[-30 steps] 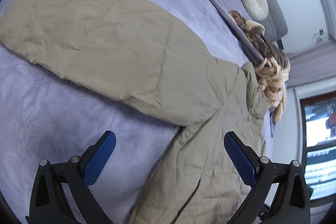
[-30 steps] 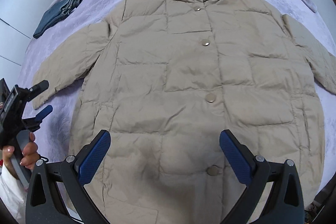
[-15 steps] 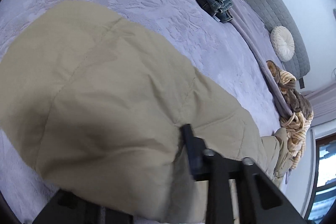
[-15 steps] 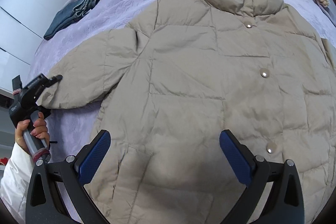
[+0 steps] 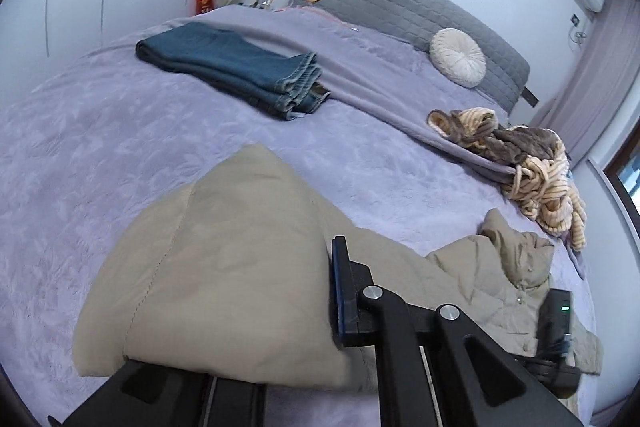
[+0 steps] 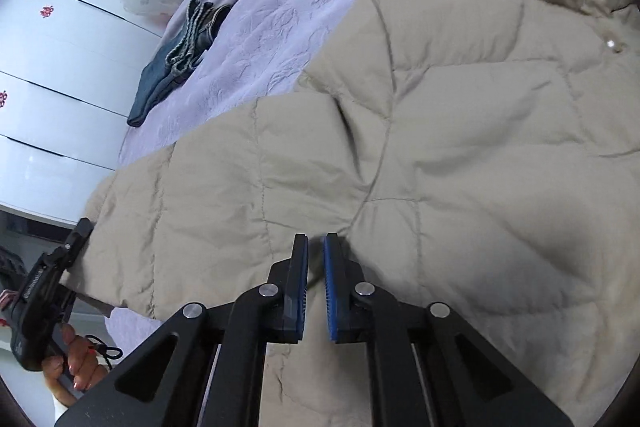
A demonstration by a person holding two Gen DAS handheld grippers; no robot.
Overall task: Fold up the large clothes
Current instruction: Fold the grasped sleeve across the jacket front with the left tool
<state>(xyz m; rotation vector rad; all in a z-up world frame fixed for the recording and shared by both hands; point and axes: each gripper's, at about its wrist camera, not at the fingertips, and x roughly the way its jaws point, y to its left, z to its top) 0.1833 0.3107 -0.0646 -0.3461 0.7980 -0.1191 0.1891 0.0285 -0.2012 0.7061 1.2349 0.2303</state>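
Observation:
A large beige quilted coat [image 6: 460, 131] lies front up on the lilac bed. My left gripper [image 5: 280, 303] is shut on the cuff end of its sleeve [image 5: 224, 259] and holds it raised off the bed; the left finger is hidden under the fabric. The same gripper shows in the right wrist view [image 6: 56, 279], at the sleeve's end. My right gripper [image 6: 316, 267] is shut on a pinch of coat fabric near the armpit seam. The coat's collar [image 5: 516, 251] lies toward the headboard.
Folded blue jeans [image 5: 236, 67] lie on the bed [image 5: 80, 131] near the far left. A pile of striped and brown knitwear [image 5: 524, 163] sits at the bed's right side. A round white cushion [image 5: 458, 57] leans on the grey headboard. White wardrobe doors [image 6: 52, 67] stand beside the bed.
Both grippers went from wide open to shut. The left one took the sleeve cuff and lifted it. The right one came down and closed on the coat near the armpit.

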